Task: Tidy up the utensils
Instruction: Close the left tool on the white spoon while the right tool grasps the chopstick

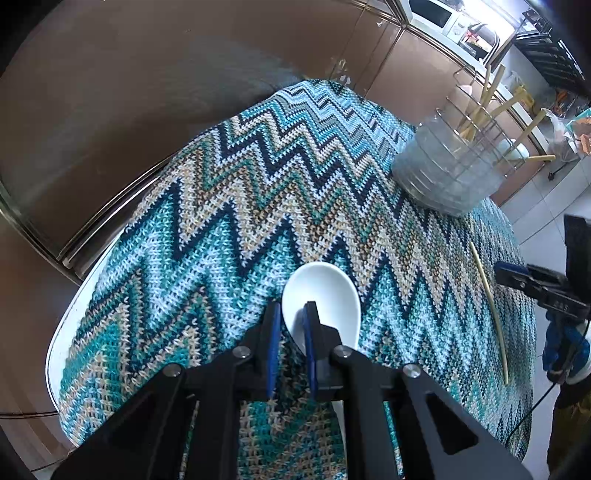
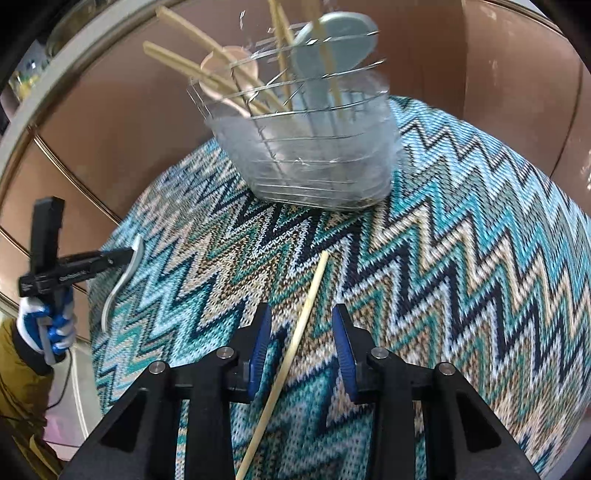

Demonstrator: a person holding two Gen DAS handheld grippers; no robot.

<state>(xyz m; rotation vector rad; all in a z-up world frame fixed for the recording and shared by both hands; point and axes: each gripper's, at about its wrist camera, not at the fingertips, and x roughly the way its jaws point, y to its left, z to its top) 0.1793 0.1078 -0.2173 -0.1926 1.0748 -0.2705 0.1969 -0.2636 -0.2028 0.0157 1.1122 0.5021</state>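
In the left wrist view my left gripper (image 1: pixel 293 308) is shut on the rim of a white ceramic spoon (image 1: pixel 328 291), just above the zigzag cloth. The right wrist view shows that spoon (image 2: pixel 123 277) edge-on at the far left, in the left gripper (image 2: pixel 129 254). My right gripper (image 2: pixel 301 312) stands open over a single bamboo chopstick (image 2: pixel 312 291) lying on the cloth; the stick runs between the fingers and neither pad touches it. The same chopstick (image 1: pixel 489 295) lies near the table's right edge, beside the right gripper (image 1: pixel 502 273). A wire utensil holder (image 2: pixel 306 162) holds chopsticks and spoons.
A knitted blue, teal and beige zigzag cloth (image 1: pixel 258 184) covers the round table (image 1: pixel 55 354). The utensil holder (image 1: pixel 450 173) stands at its far side. Brown cabinet fronts (image 1: pixel 147 92) surround the table, with a microwave (image 1: pixel 432 14) beyond. A gloved hand (image 2: pixel 40 325) holds the left gripper's handle.
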